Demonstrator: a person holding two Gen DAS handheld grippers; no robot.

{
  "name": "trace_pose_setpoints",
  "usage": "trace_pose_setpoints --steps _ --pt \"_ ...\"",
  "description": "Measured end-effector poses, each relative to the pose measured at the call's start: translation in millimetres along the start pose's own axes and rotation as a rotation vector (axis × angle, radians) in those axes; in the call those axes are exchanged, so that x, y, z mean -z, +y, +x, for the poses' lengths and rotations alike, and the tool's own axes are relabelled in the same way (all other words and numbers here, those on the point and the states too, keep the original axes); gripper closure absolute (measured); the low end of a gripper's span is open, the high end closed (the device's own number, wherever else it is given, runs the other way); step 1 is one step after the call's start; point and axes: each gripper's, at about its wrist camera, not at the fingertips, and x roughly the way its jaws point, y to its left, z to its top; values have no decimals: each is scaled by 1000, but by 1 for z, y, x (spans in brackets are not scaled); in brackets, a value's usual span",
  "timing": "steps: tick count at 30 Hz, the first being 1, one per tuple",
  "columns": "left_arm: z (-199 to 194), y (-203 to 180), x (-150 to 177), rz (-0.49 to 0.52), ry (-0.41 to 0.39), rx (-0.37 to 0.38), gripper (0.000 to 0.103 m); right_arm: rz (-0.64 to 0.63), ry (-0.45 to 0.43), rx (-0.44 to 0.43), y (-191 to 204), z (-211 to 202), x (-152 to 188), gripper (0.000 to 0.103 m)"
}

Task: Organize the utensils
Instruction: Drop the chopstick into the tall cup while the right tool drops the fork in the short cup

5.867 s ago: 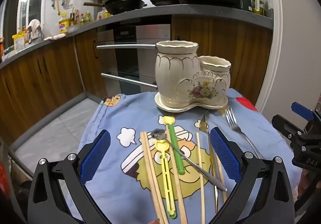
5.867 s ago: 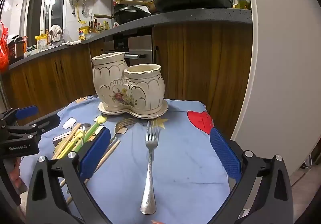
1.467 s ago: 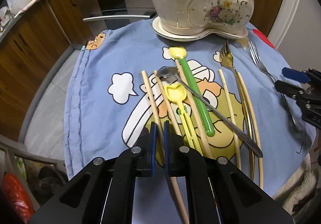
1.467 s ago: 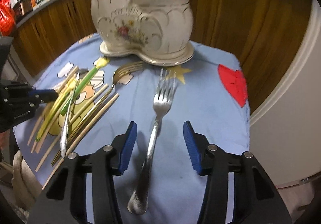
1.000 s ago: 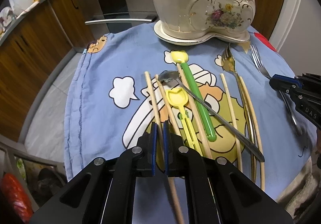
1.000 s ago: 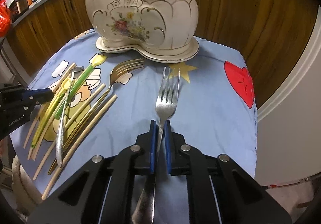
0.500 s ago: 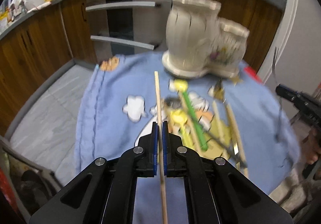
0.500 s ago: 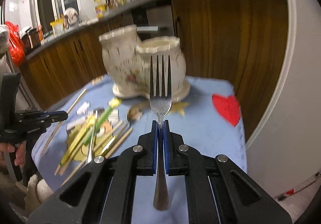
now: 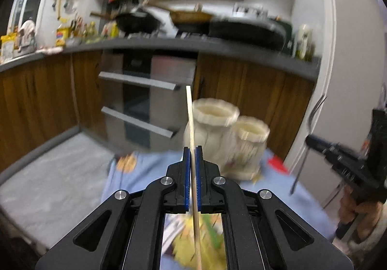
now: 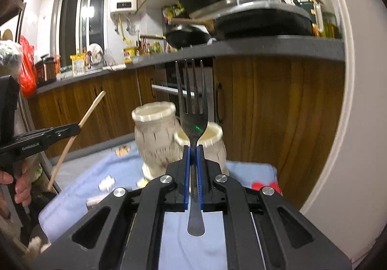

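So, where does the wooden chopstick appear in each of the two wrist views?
Left wrist view: the wooden chopstick stands upright at centre, clamped in the left hand-held gripper.
Right wrist view: the chopstick slants at the left edge, held by that same gripper.
Shared landmark: the cream ceramic holder, behind the chopstick in both.

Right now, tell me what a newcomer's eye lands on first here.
The silver fork stands upright, tines up, pinched in the right claw at the centre of the right wrist view. The left claw grips a wooden chopstick pointing up. Behind both stands the cream two-pot ceramic holder on the blue cloth.
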Motion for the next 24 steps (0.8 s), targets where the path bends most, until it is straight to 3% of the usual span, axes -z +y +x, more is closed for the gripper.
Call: trace_pose_setpoints --steps 6,13,19,24 --pt "28 -12 -55 -11 -175 104 98 -6 -97 -35 -5 22 -55 98" --pt "67 -15 -103 -45 -290 91 98 88 -155 -41 -27 52 -96 98" --pt "113 -9 -107 -101 -259 44 98 154 -142 -19 -38 84 -97 98" --pt "138 -15 -92 -49 -238 -32 98 168 -78 -20 -39 105 -75 98"
